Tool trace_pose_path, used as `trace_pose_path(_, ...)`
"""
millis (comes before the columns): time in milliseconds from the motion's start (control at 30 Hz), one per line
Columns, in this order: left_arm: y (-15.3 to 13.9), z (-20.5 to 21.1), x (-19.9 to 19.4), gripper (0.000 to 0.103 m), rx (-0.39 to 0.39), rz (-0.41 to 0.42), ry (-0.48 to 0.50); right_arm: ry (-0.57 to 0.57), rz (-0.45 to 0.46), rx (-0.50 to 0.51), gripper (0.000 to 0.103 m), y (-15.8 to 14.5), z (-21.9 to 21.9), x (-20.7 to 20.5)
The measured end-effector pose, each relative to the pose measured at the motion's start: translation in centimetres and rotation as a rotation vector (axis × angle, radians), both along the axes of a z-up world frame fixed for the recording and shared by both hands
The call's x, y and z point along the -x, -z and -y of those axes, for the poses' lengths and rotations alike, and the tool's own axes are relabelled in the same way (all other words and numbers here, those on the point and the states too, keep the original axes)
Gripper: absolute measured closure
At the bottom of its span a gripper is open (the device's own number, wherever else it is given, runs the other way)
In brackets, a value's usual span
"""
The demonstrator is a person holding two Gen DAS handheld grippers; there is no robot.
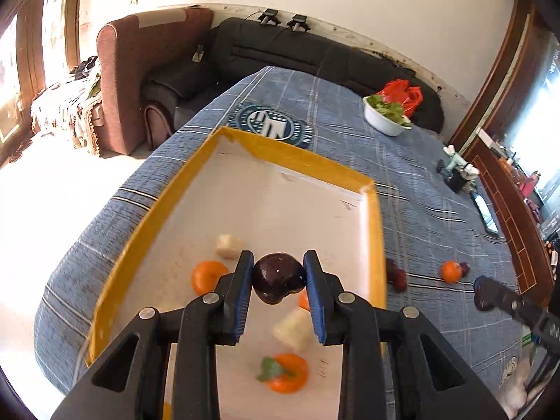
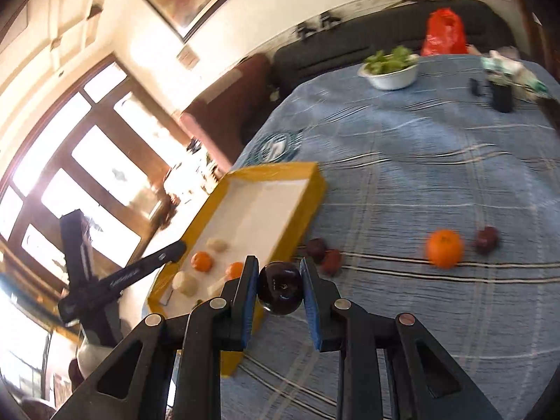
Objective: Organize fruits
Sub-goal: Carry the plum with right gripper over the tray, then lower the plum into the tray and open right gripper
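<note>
2 grippers [image 1: 279,274] [image 2: 279,281] pinch glossy round plums [image 1: 278,277] [image 2: 280,287].

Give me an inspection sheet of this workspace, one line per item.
Surface: blue checked cloth covers the table.
Job's things: yellow tray holds oranges and pale fruit pieces; on the cloth lie an orange and dark red fruits.
Clutter: white bowl of greens, red bag, small dark items at the far edge.
Grippers: left claw shut on a dark plum over the tray; right claw shut on a dark fruit beside the tray.
Cables: nothing seen.
Surroundings: black sofa, brown armchair, window.
</note>
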State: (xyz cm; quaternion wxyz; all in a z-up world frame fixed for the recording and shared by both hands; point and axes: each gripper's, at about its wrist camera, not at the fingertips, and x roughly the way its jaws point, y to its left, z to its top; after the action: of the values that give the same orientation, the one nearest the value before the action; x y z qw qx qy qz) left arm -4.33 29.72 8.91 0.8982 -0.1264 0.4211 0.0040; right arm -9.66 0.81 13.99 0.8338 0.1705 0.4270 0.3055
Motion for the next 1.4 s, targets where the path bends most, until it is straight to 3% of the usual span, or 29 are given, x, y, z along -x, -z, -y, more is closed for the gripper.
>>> trace_pose_path(300, 3.3, -2.8, -3.9, 0.075, 0.055, -0.095, -0.003, -0.118, -0.023, 0.135, 0.075, 3.0, -10.3, -2.6)
trace_pose_path(600, 4.4, -3.8, -6.4, 0.075, 0.121, -0.12, -0.02, -0.112, -0.046, 0.254, 0.075, 6.2, -13.2, -5.3)
trace_pose_path(700, 4.4, -4.2, -6.7, 0.067, 0.154, -0.119, -0.021, -0.113, -0.049, 0.272, 0.074, 6.7, -13.7, -5.7)
trace_pose_path(767, 4.3, -4.3, -6.4, 0.046, 0.165, -0.107, -0.027, -0.114, -0.05, 0.27, 0.074, 6.9, -13.9, -5.9)
trace_pose_path(833, 3.9, -4.5, -6.1, 0.041, 0.176, -0.093, -0.034, -0.112, -0.045, 0.274, 0.074, 6.9, -13.9, -5.9)
trace_pose_path(1067, 1.6, -5.0, -3.4, 0.037, 0.241, -0.048, -0.057, -0.086, -0.004, 0.245, 0.074, 4.9, -12.3, -5.2)
trace_pose_path(1267, -1.0, -2.9, 0.7, 0.019, 0.295, 0.039, -0.024, 0.025, 0.048, 0.251, 0.071, 2.9, -6.8, -5.0)
trace_pose_path(1400, -1.3, -1.0, 2.6, 0.019, 0.296, 0.062, -0.001, 0.112, 0.019, 0.301, 0.071, 4.0, -2.7, -6.0)
